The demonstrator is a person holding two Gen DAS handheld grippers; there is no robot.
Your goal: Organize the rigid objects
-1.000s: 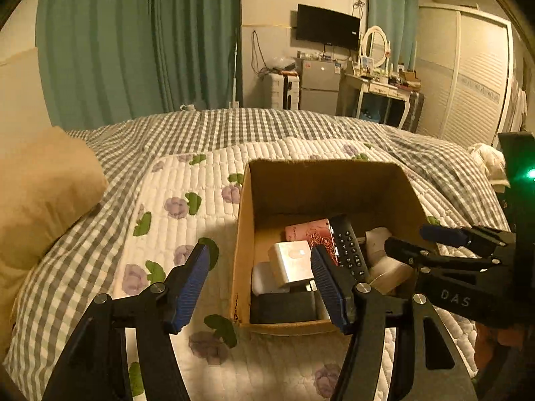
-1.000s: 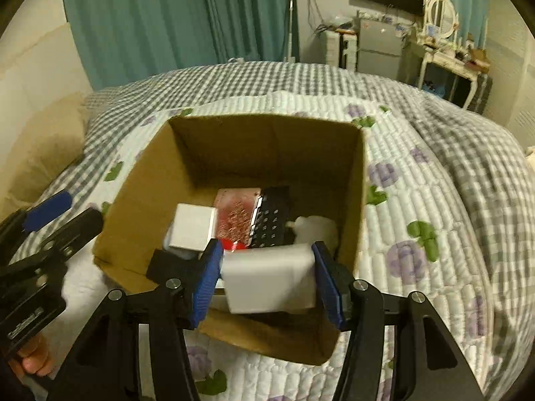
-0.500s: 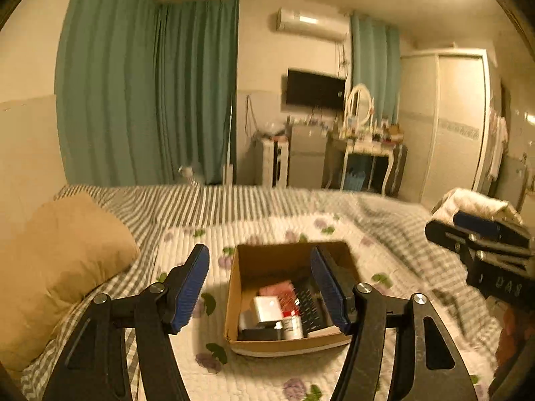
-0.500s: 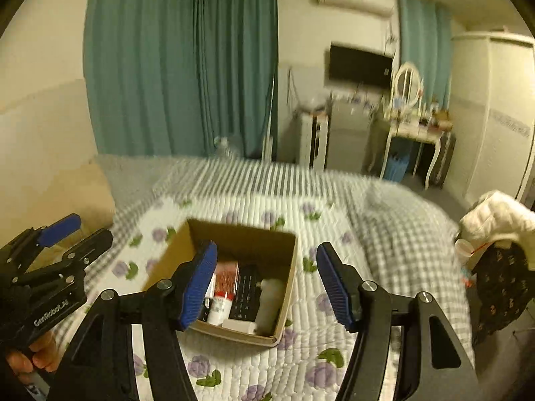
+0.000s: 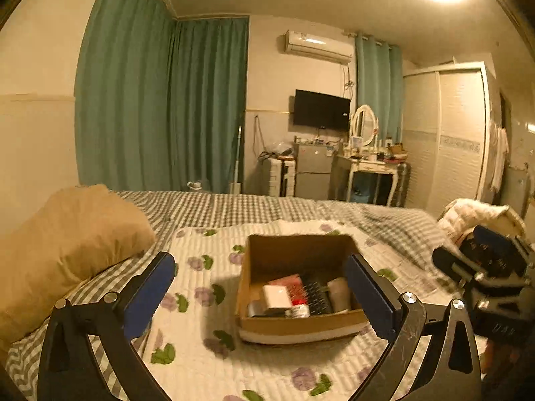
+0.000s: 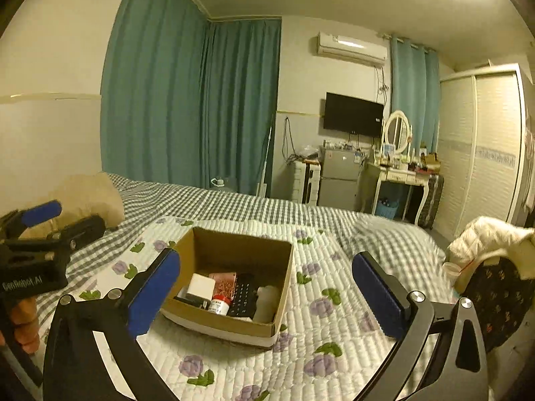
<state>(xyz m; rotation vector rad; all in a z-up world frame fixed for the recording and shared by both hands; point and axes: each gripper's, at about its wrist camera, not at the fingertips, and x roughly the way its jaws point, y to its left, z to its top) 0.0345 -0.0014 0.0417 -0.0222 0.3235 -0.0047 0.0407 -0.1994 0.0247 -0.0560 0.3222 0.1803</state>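
Both my tongs are spread wide and hold nothing, above the bed.

My left tongs (image 5: 259, 292) and my right tongs (image 6: 265, 287) hang over the white quilt with purple flowers (image 6: 321, 307). The open brown cardboard box (image 6: 282, 287) stands on this quilt. Inside it lie a white square block (image 6: 200, 285), a black remote control with buttons (image 6: 242, 295), a pink patterned flat pack (image 6: 224, 280), a small jar with red cap (image 6: 219, 304) and a pale rounded piece (image 6: 265, 302), close together.

The white block once gripped by the right claw (image 6: 265, 295) has been released into the cardboard box (image 6: 283, 287), and both claws, the left claw (image 5: 259, 295) included, have been drawn back with jaws spread wide.
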